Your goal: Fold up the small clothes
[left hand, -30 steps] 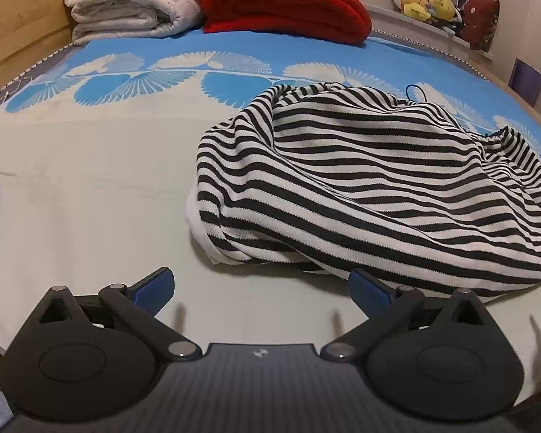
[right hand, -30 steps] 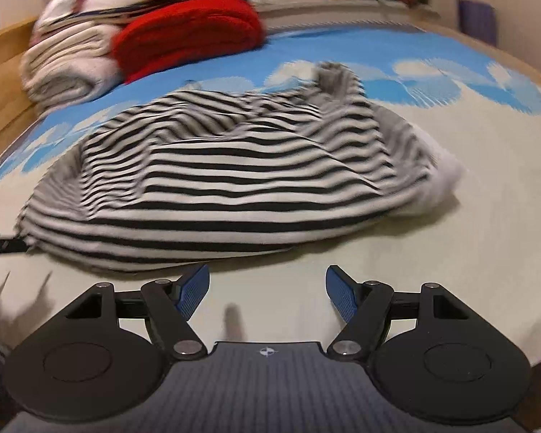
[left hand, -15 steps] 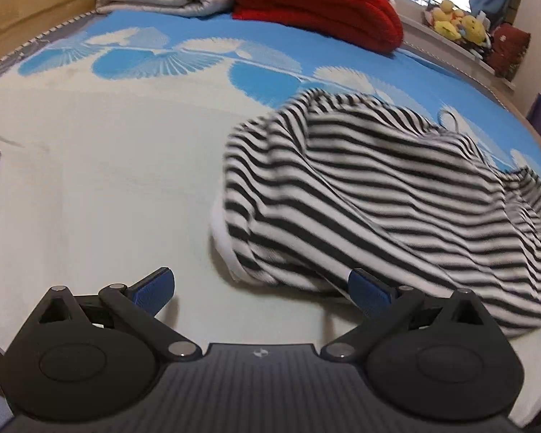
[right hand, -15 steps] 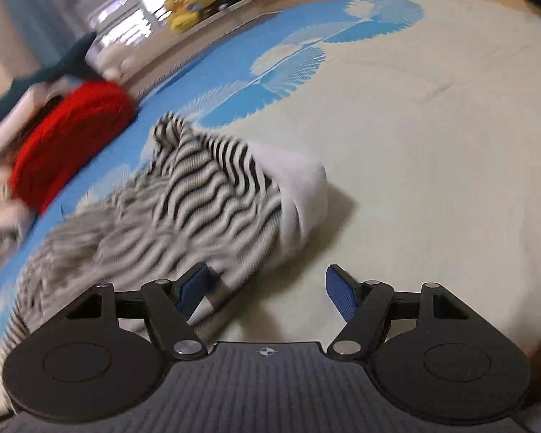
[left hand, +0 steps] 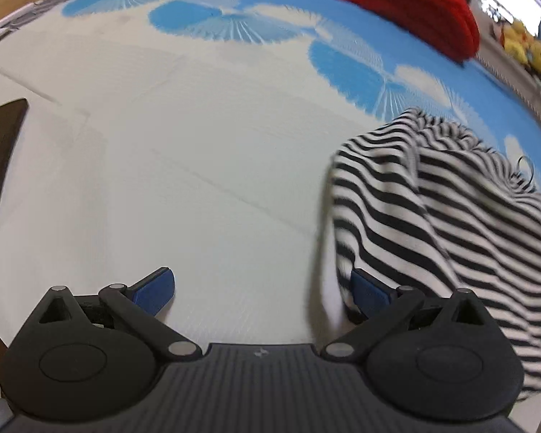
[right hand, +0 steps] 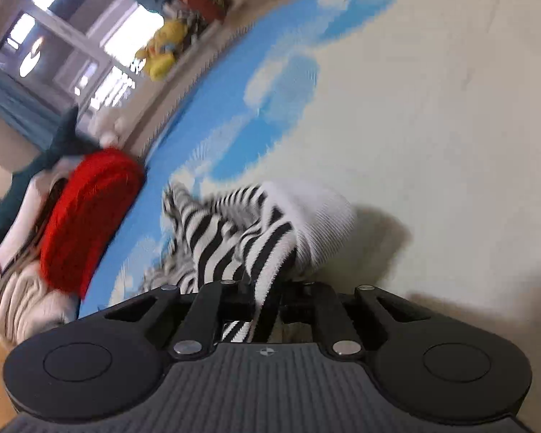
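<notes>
Right wrist: right gripper (right hand: 267, 303) clamps striped garment (right hand: 234, 238); left gripper (left hand: 261, 288) spread wide, phone (left hand: 0, 151) aside.

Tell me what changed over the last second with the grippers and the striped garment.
The right gripper moved to the striped garment's white-cuffed end and shut on it; its jaws were open before. The garment, then spread flat, now looks bunched and lifted. The left gripper shifted toward the garment's edge. It stays open, holding nothing. The red blanket and bedsheet are unchanged.
</notes>
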Demonstrator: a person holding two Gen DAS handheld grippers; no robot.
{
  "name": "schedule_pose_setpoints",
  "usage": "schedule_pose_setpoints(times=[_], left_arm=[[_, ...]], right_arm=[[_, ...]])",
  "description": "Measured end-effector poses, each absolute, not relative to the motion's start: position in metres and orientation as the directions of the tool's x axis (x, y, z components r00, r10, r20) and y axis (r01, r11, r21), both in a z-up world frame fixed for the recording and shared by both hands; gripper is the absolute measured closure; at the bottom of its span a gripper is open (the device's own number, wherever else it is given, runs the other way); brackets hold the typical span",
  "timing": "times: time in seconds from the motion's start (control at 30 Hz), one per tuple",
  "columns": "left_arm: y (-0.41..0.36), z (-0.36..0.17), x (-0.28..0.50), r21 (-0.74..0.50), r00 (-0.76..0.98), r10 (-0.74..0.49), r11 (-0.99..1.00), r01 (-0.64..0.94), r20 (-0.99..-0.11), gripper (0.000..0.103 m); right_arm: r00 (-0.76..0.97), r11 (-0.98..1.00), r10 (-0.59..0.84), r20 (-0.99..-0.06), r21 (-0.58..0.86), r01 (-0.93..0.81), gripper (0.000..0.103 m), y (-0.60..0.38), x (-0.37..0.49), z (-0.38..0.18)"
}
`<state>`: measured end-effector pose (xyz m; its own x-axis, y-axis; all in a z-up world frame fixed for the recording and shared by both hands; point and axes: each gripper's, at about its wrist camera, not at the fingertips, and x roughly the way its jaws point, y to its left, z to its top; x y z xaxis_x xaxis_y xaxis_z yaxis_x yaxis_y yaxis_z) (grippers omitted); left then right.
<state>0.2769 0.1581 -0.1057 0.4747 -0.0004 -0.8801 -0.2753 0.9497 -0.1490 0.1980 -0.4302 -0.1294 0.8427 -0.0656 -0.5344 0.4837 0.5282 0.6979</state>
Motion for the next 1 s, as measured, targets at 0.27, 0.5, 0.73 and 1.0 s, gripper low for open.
schedule_pose_setpoints(times=[0.27, 0.5, 0.73, 1.0], left_arm=[[0.136, -0.107, 0.275, -0.064, 0.487, 0.031, 0.982, -0.178, -0.873, 0.000], [0.144, -0.098, 0.271, -0.115, 0.525, 0.030, 0.964, -0.240, -0.851, 0.000], [0.168, -0.096, 0.264, -0.139, 0.518, 0.041, 0.943, -0.303, -0.854, 0.000], [0.177, -0.091, 0.257, -0.158, 0.536, 0.025, 0.943, -0.292, -0.844, 0.000]], right_arm=[[0.801, 0.787, -0.231, -0.553, 0.377, 0.487, 0.092, -0.387, 0.229, -0.072], [0.935, 0.999, -0.029, -0.352, -0.052, 0.011, 0.092, -0.186, 0.247, 0.014], [0.794, 0.850, 0.246, -0.556, -0.270, -0.452, 0.092, -0.022, 0.209, -0.085], [0.823, 0.881, 0.303, -0.480, -0.187, -0.434, 0.092, -0.025, 0.200, -0.069]])
